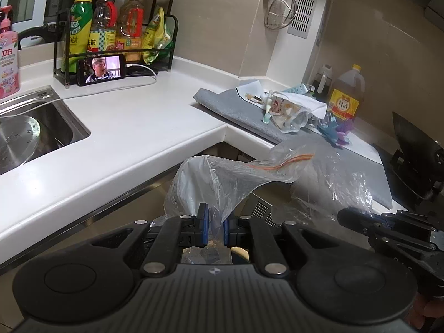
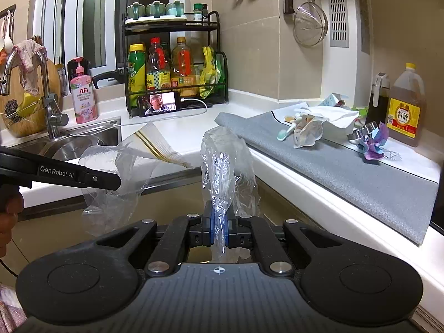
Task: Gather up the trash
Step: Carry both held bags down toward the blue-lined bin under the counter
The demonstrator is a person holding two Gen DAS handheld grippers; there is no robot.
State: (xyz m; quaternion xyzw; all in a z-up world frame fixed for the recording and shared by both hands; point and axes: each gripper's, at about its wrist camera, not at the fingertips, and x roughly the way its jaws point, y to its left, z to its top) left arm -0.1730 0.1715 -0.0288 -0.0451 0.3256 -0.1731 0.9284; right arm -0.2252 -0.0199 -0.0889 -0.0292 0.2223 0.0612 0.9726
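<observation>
Both grippers, left (image 1: 215, 226) and right (image 2: 219, 229), pinch the clear bag (image 1: 222, 177) below the counter (image 1: 125, 127), trash (image 1: 285, 111) on the mat (image 1: 230, 105).

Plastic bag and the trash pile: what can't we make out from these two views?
- Plastic bag bottom: hidden below both gripper bodies; any contents unknown.
- Right gripper pinches the film; the left gripper pads show a gap, so its grip is less sure.
- Trash pile on the grey mat: tissue covers what lies under it; small items indistinct.
- Sink: cut by the left wrist view's edge.
</observation>
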